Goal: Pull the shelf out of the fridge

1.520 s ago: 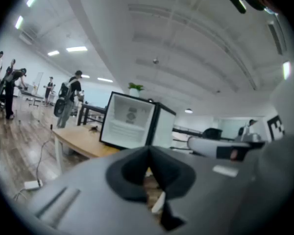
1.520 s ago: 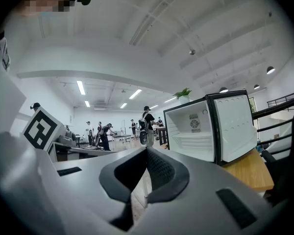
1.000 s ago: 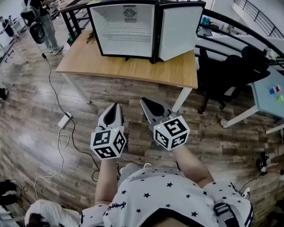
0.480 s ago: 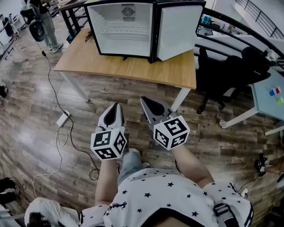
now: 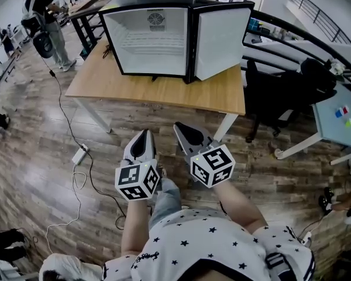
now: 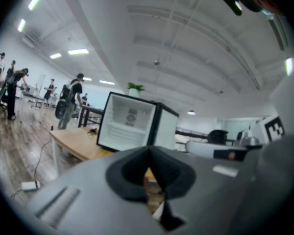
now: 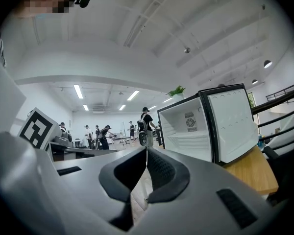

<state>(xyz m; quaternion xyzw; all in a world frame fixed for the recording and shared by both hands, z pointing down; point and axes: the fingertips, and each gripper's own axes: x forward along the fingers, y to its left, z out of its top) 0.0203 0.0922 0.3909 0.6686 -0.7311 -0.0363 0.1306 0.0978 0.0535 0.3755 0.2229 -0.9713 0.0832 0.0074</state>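
A small black fridge stands on a wooden table, its door swung open to the right. A white wire shelf lies across the white inside at mid height. My left gripper and right gripper are held side by side over the floor, well short of the table, both pointing at the fridge. Both are shut with nothing in them. The left gripper view has the shut left gripper below the fridge. In the right gripper view the shut right gripper sits left of the fridge.
A black office chair stands right of the table, beside a light-blue table. On the wooden floor at the left lies a white power strip with a trailing cable. People stand at the far left.
The fridge and table have come a little nearer and larger in the head view. Both grippers stay shut, side by side, and have shifted slightly forward with the person.
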